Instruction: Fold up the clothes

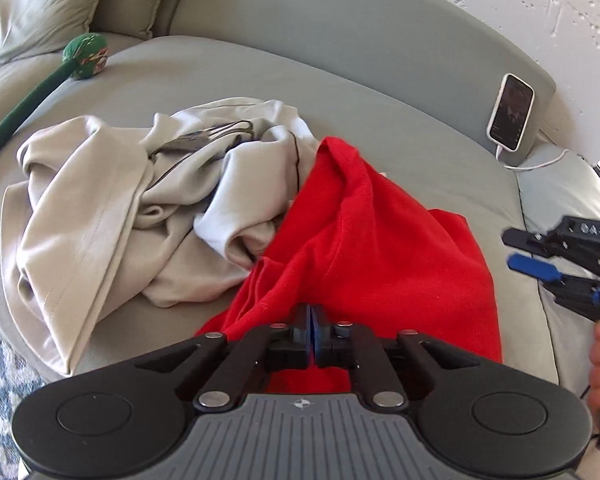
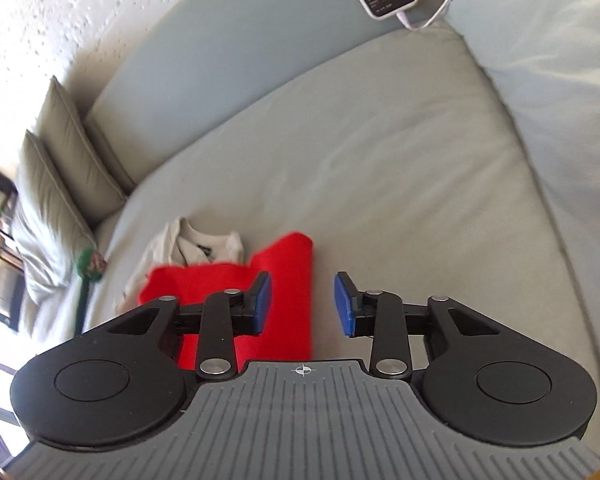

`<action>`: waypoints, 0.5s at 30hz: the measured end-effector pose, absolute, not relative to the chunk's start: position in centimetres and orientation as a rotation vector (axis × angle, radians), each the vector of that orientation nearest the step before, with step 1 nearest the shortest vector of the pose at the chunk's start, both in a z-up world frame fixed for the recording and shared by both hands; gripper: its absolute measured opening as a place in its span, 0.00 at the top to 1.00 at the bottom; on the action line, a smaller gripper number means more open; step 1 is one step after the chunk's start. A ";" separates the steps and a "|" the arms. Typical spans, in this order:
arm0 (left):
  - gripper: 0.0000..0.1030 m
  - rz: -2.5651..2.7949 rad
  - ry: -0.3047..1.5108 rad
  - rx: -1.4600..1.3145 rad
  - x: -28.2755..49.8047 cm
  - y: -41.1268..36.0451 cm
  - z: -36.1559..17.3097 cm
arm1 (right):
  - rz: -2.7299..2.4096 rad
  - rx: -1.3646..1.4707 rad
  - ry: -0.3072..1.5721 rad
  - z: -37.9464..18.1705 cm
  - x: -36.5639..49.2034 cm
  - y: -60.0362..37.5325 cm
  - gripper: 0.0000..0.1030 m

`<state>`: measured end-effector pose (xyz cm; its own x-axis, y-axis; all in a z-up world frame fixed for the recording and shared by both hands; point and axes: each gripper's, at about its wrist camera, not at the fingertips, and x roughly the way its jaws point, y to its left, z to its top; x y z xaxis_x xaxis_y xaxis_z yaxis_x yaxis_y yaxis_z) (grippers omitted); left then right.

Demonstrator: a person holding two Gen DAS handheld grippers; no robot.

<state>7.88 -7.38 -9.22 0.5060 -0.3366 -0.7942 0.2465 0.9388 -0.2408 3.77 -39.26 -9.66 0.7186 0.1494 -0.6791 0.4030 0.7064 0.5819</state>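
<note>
Left tool (image 1: 312, 332): clenched on near edge of red garment (image 1: 364, 248); cloth runs fwd from the tips, draped over sofa seat (image 1: 400, 136). Beige/white clothes pile (image 1: 112, 200) lies fwd-left of left tool, touching the red cloth. Right tool (image 2: 302, 304): released, nothing btwn pads; red garment sits under and fwd of its left finger (image 2: 262, 300), bare seat under its right finger.

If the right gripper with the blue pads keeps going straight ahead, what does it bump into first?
Probably the bare grey-green sofa cushion. The right gripper has open jaws with nothing between them, and the red fleece garment lies just left of its line. Depth is hard to judge.
</note>
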 end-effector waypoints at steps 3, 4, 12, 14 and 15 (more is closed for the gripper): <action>0.90 -0.356 0.991 -0.132 8.0 -6.9 -9.3 | -0.012 0.872 0.747 -10.6 6.5 -39.2 0.72; 0.90 -0.358 0.996 -0.143 8.1 -6.8 -9.4 | 0.039 0.891 0.751 -11.0 7.4 -38.9 0.72; 0.90 -0.360 1.000 -0.161 8.3 -6.4 -9.5 | -0.268 0.731 0.811 -14.4 10.8 -39.4 0.93; 0.90 -0.363 0.997 -0.157 8.2 -6.5 -9.5 | -0.314 0.680 0.785 -12.9 9.9 -39.5 0.93; 0.89 -0.365 0.992 -0.145 8.1 -6.6 -9.5 | -0.324 0.667 0.773 -12.1 9.5 -39.5 0.93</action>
<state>8.14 -6.57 -9.47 0.4924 -0.3651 -0.7901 0.2340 0.9299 -0.2838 9.49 -39.50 -12.15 0.6808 -0.0315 -0.7318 0.4999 0.7502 0.4328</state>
